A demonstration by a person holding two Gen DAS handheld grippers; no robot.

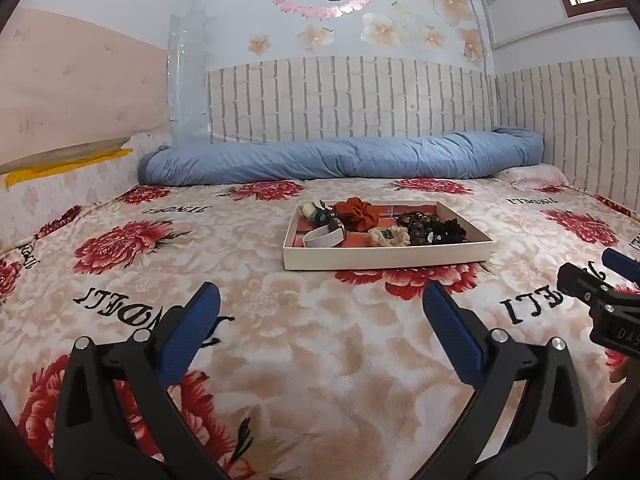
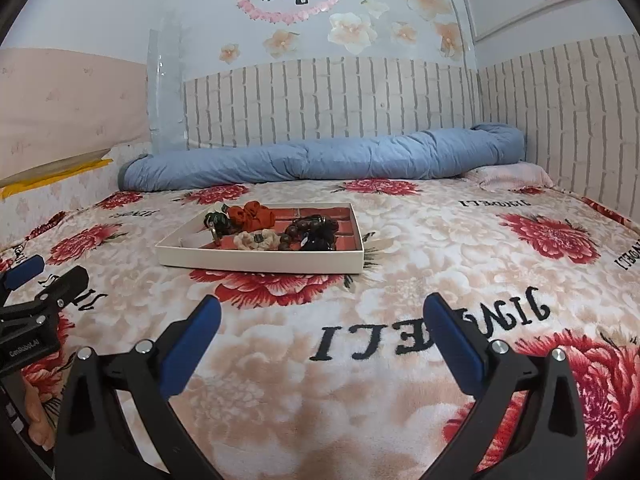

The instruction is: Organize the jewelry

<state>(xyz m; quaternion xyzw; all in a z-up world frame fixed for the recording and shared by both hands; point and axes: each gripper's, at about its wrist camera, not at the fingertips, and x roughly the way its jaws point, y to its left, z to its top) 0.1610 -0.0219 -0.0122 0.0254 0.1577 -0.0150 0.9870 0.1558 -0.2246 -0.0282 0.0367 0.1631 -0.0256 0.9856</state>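
Floral plush bedspread (image 1: 280,360) fills the foreground, with the shallow cream cardboard tray (image 1: 386,258) of tangled scrunchies and beads (image 1: 416,232) well ahead. Left gripper (image 1: 320,316) and right gripper (image 2: 322,320) both gape empty. Risk: one grab in that clump could drag neighbours out, or shove the light tray.

Rolled blue quilt (image 1: 340,158) against brick-patterned wall (image 1: 352,100)
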